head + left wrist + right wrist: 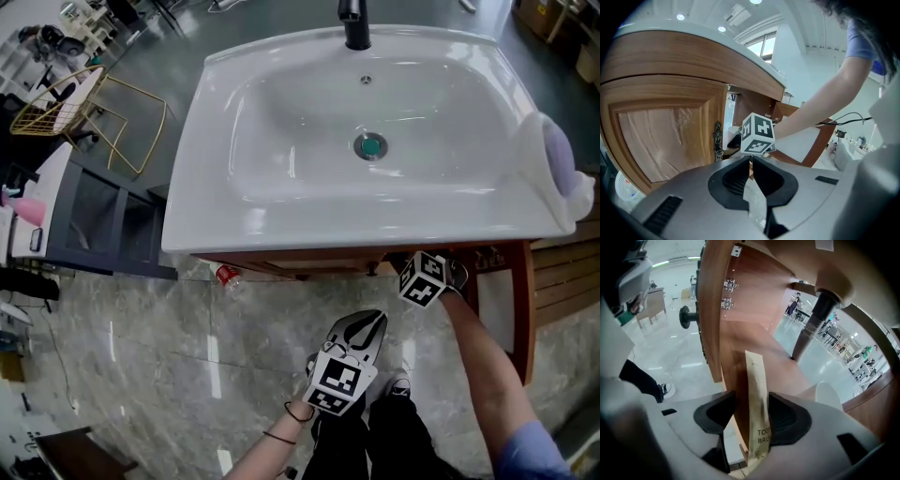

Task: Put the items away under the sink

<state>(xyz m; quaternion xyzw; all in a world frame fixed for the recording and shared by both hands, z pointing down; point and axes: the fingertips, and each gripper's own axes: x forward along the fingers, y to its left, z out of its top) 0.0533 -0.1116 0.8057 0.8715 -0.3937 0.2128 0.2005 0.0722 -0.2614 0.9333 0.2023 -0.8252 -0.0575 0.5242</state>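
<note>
A tan paper toothbrush packet (757,404) stands upright between the jaws of my right gripper (752,395). It leans on the right-hand pad, with a gap to the left-hand pad, so the jaws are open. That gripper reaches into the wooden cabinet (759,348) under the white sink (234,216); only its marker cube (424,278) shows in the head view. My left gripper (367,319) hangs over the floor in front of the cabinet, its tips together and nothing in it (751,161).
The cabinet's right door (520,309) stands open, with its knob (686,316) to my left. The left door (665,136) is closed. A dark drain pipe (813,324) comes down inside, with a white object (825,394) nearby. A gold wire basket (56,108) stands at far left.
</note>
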